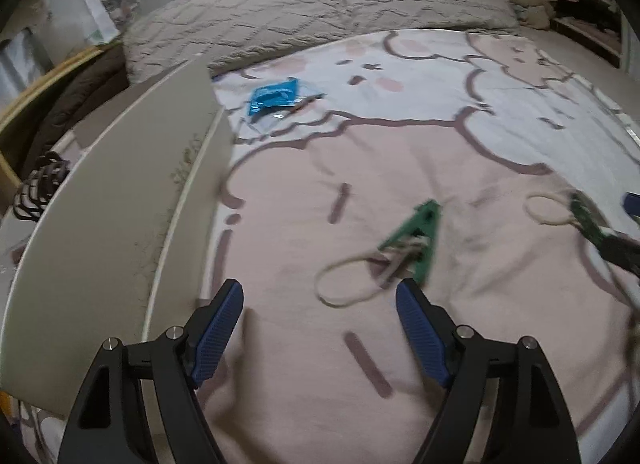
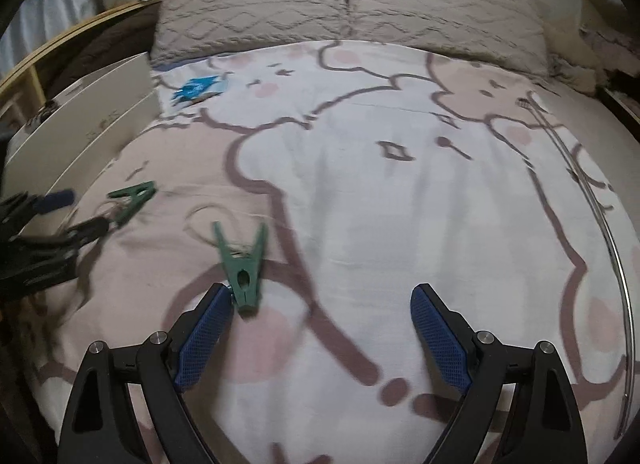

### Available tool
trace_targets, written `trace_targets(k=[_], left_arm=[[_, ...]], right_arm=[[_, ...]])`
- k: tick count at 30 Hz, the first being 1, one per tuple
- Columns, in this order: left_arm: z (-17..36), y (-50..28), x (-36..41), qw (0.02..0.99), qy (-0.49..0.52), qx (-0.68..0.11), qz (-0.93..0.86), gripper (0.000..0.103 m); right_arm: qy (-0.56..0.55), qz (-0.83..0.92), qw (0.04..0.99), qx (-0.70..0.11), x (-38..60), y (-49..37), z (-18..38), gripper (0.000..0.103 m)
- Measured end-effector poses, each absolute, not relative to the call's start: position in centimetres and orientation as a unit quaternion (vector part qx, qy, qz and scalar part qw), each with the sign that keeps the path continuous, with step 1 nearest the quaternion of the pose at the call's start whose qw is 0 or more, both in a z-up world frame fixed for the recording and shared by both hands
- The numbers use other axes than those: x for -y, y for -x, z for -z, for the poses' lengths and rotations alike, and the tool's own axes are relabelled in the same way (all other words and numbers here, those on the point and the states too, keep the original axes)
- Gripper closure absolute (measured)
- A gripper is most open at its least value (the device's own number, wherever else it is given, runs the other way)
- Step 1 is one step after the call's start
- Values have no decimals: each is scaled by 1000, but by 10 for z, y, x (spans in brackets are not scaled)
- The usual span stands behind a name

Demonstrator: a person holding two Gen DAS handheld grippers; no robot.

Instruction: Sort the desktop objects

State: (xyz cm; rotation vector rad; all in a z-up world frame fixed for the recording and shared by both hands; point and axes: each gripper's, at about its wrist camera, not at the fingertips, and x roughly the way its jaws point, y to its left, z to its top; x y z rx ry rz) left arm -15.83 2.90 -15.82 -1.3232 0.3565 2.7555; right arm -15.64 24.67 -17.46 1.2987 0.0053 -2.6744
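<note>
Two green clothespins with cord loops lie on the pink cartoon blanket. One clothespin lies just ahead of my open, empty left gripper, near its right fingertip; it also shows in the right wrist view. The other clothespin lies just ahead of my open, empty right gripper, beside its left finger; it appears blurred at the right edge of the left wrist view. A blue plastic packet lies far back on the blanket, also seen in the right wrist view.
A white box stands along the blanket's left side, also visible in the right wrist view. A grey quilted pillow lies across the back. The left gripper shows at the right wrist view's left edge.
</note>
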Motion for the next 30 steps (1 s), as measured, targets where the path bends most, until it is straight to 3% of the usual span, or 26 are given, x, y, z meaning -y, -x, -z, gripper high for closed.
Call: trace_targets(k=[4, 10, 21, 30], left_arm=[[150, 154, -33, 66, 420, -93, -901, 23], [165, 156, -44, 65, 438, -126, -888, 21], [168, 179, -20, -25, 424, -110, -899, 17], [165, 167, -25, -15, 415, -139, -899, 17]], right_arm=[[-434, 900, 41, 30, -270, 161, 174, 12], [-428, 898, 30, 94, -295, 163, 173, 12], [-418, 904, 69, 64, -277, 161, 169, 12], [-427, 897, 112, -3, -249, 155, 171, 11]])
